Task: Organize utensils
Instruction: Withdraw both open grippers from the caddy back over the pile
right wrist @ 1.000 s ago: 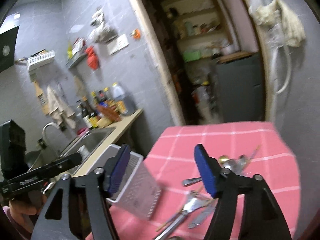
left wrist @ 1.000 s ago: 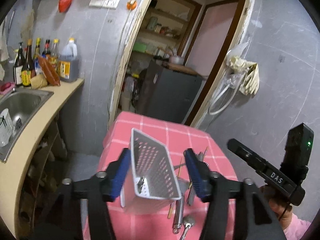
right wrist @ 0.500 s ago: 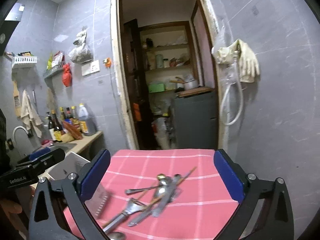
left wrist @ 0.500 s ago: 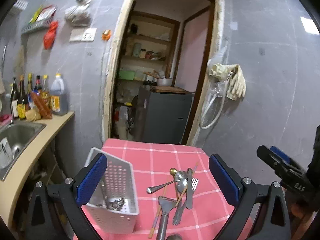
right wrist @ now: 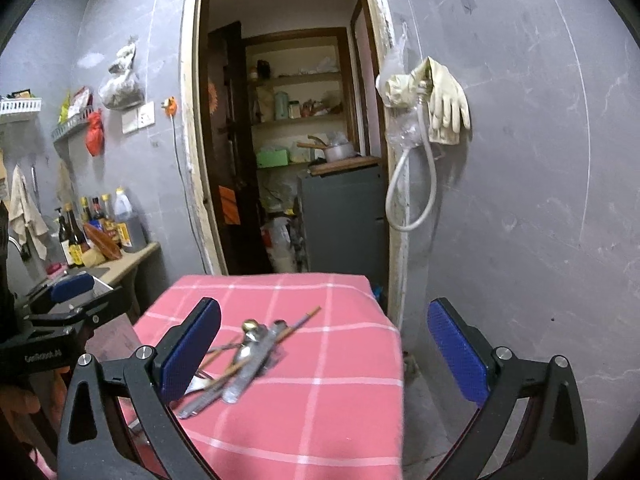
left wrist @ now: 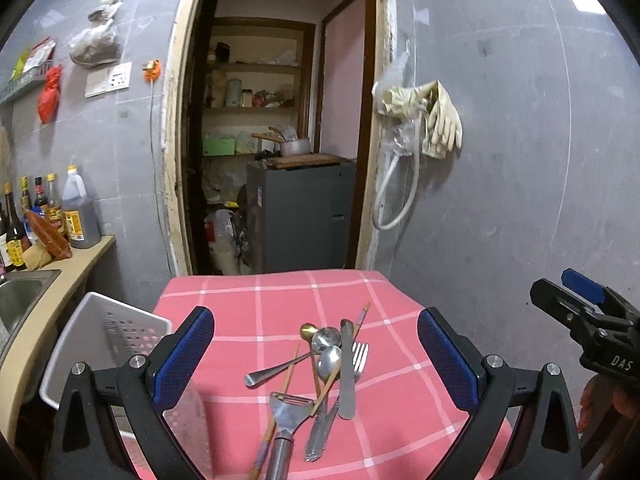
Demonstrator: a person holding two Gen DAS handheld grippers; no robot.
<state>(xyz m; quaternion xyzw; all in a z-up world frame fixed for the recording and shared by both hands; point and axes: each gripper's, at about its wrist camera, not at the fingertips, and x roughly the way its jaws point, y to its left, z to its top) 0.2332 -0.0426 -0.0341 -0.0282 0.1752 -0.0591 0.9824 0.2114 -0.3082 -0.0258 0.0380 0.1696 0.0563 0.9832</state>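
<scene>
The pile of utensils [left wrist: 328, 364] lies straight ahead between the left gripper's [left wrist: 316, 364] wide, empty jaws, long ways pointing away; the right gripper [right wrist: 324, 350] gapes empty too

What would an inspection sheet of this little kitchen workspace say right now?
Surface: pink checked tablecloth, bare at the far end.
Job's things: utensil pile lying loose at mid-table; white perforated basket at the table's left edge.
Clutter: nothing seen on the table.
Grippers: left hand-held gripper and right hand-held gripper both wide open, empty.
Cables: white hose looped on the wall.
Surroundings: bottles by the sink, gloves hanging, open doorway.
</scene>
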